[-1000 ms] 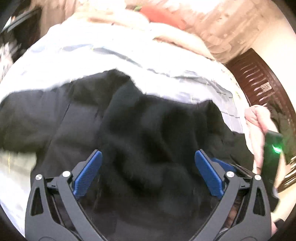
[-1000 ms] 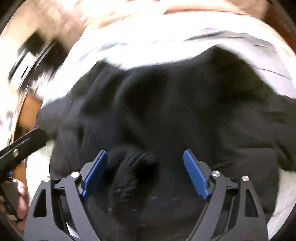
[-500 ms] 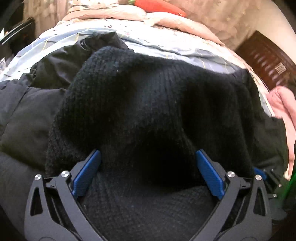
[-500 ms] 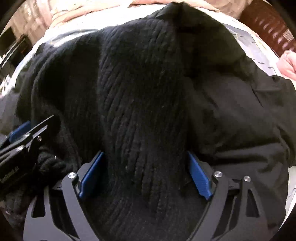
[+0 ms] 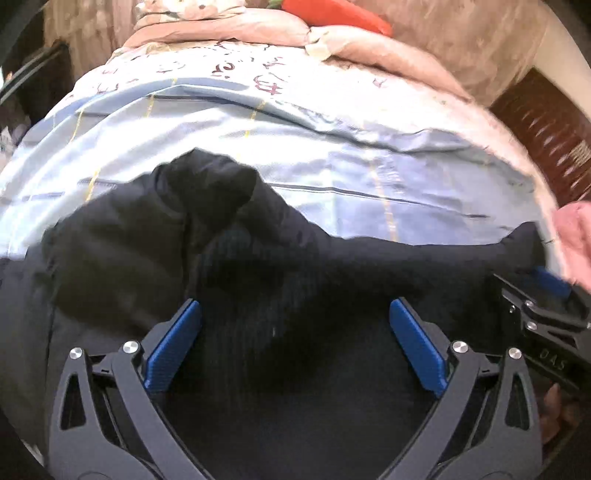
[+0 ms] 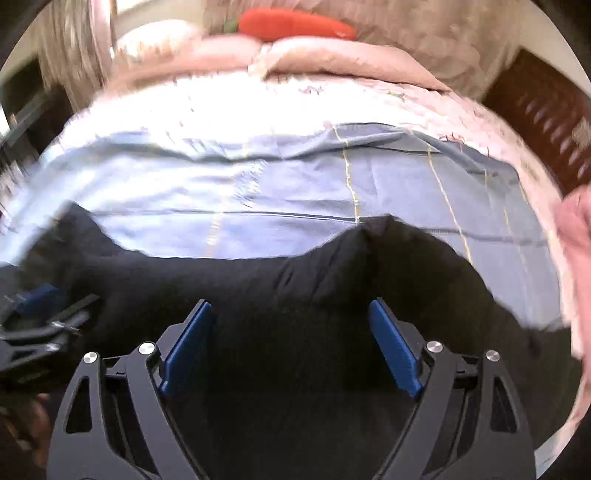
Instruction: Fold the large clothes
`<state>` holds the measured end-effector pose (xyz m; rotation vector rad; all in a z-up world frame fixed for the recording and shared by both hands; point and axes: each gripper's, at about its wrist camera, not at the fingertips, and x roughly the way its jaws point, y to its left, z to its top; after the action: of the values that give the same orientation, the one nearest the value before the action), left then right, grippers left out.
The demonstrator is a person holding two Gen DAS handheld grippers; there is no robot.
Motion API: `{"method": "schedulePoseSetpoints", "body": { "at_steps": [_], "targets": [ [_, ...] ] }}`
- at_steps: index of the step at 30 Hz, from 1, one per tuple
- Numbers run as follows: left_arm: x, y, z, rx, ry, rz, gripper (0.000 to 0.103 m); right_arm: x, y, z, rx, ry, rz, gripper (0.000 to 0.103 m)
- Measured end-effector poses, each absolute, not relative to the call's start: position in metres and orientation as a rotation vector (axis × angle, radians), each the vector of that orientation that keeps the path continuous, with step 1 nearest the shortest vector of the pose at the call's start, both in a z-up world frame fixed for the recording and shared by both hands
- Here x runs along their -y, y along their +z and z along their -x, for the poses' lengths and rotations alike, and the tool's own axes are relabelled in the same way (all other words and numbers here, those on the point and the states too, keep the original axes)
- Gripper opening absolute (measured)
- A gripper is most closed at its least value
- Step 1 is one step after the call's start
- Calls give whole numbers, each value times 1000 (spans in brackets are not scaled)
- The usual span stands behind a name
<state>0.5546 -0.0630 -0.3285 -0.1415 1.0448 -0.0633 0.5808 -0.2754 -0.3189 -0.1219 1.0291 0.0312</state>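
Left wrist view, black garment [image 5: 295, 295] edge on blue sheet [image 5: 332, 155], jaws spread

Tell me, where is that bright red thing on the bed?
The red plush lies at the far end of the bed, top centre in both views, on the pink quilt beyond the blue sheet.

Black garment [image 5: 295, 280], pale blue checked sheet [image 5: 332, 147], pink quilt [image 5: 369, 48], red-orange pillow [image 6: 295, 24]

Both wrist views look close along their claws, sharing the black garment [image 5: 295, 280] and bed [image 6: 258, 192].
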Motion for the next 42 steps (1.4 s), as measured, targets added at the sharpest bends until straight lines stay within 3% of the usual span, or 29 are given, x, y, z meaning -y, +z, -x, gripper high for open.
{"method": "schedulePoseSetpoints", "body": {
  "at_steps": [6, 11, 19, 23, 25, 27, 31, 34, 38, 42],
  "targets": [
    [84, -344, -597, -1045, 10, 3, 101, 290, -354, -632, -1110, 3, 45, 102],
    [78, -360, -614, -1059, 11, 76, 101, 298, -368, -638, -1102, 33, -1, 102],
    [67, -299, -547, -1021, 24, 98, 101, 296, -294, -542, -963, 111, -127, 101],
    [65, -318, -506, -1080, -3, 132, 101, 282, -334, -505, -1089, 130, -85, 101],
    [75, -348, -499, -1093, 12, 24, 101, 281, -356, -495, -1053, 103, -66, 102],
    [88, -353, -493, -1046, 14, -89, 101, 282, -351, -497, -1046, 78, -70, 102],
    [78, -330, -485, -1018, -35, 19, 101, 295, -325, -488, -1005, 36, -181, 102],
    [81, -355, -481, -1036, -25, -49, 101, 278, -362, -486, -1135, 28, -9, 102],
    [73, -330, -472, -1004, -49, -10, 101, 285, -340, -483, -1100, -35, -101, 102],
    [9, -274, -437, -914, 39, 142, 101, 256, -292, -466, -1014, -48, -13, 102]
  ]
}}
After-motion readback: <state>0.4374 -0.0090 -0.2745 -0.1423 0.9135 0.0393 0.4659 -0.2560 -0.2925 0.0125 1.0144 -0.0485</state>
